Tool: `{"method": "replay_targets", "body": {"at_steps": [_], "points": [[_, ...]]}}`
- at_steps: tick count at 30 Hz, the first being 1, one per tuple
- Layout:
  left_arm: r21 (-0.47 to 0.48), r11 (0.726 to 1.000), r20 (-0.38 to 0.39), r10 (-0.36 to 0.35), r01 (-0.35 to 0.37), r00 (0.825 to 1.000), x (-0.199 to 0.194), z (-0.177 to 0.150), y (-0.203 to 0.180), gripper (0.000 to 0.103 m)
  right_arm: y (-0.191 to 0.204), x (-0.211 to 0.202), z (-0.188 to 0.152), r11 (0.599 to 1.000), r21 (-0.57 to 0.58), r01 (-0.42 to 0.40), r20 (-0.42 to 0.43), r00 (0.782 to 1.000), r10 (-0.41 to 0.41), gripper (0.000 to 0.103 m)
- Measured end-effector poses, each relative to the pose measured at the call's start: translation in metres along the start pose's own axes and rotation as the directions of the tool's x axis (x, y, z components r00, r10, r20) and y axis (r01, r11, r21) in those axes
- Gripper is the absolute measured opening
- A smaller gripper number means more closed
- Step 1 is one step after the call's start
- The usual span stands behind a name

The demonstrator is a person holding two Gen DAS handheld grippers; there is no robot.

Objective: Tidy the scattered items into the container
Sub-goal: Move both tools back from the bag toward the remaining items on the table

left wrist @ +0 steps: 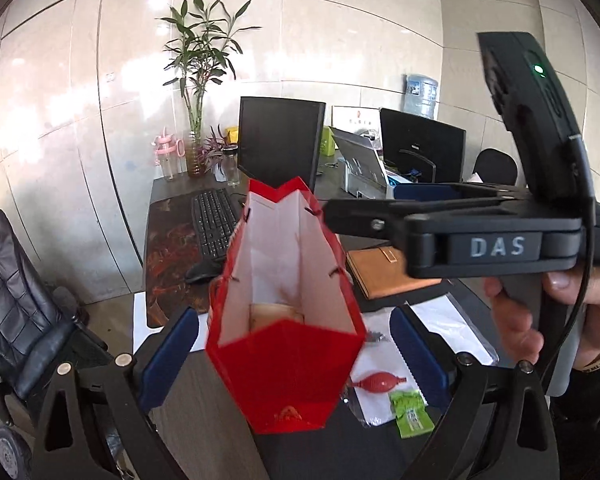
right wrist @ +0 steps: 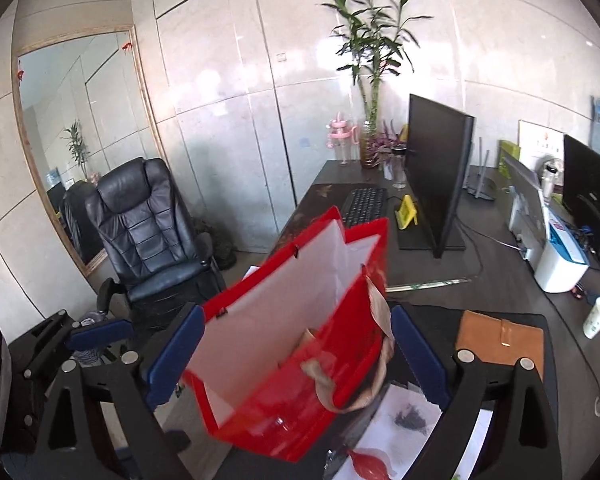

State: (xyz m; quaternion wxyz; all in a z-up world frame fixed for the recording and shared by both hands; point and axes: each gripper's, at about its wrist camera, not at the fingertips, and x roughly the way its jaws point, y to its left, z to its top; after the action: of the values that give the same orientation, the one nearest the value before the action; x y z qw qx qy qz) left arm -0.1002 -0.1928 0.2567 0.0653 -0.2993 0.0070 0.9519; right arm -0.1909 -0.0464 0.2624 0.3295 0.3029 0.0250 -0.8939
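Red paper gift bag stood between our left gripper jaws, untouched; our right gripper jaws gaped wide around it too.

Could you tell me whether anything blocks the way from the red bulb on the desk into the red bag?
Nothing visible does. The red bulb lies on a plastic sleeve right of the red bag, whose mouth stands open. Only the bag's own wall rises between them.
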Motion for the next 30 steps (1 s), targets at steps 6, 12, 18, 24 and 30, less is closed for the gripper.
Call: {"method": "replay_targets", "body": {"at_steps": [6, 12, 18, 24, 30], "points": [[0.034, 0.999, 0.002, 0.029, -0.029, 1.000, -0.011, -0.020, -0.020, 0.099, -0.007, -0.027, -0.038, 1.000, 0.017, -0.004, 0.005, 1.000, 0.004, 0.097], [0.086, 0.993, 0.027, 0.078, -0.080, 0.997, -0.025, -0.039, -0.047, 0.099, -0.011, -0.048, -0.080, 0.998, 0.002, 0.070, 0.013, 0.997, -0.070, 0.097], [0.095, 0.988, 0.013, 0.124, -0.124, 0.992, -0.032, -0.060, -0.068, 0.099, -0.023, -0.069, -0.116, 0.992, 0.029, 0.123, 0.016, 0.992, -0.123, 0.097], [0.024, 0.986, -0.009, 0.167, -0.167, 0.986, -0.039, -0.097, -0.076, 0.099, -0.034, -0.085, -0.157, 0.989, 0.042, 0.141, -0.023, 0.990, -0.141, 0.097], [-0.028, 0.979, -0.078, 0.199, -0.201, 0.977, -0.032, -0.136, -0.094, 0.099, -0.041, -0.091, -0.204, 0.984, 0.034, 0.173, -0.061, 0.983, -0.171, 0.097]]}}
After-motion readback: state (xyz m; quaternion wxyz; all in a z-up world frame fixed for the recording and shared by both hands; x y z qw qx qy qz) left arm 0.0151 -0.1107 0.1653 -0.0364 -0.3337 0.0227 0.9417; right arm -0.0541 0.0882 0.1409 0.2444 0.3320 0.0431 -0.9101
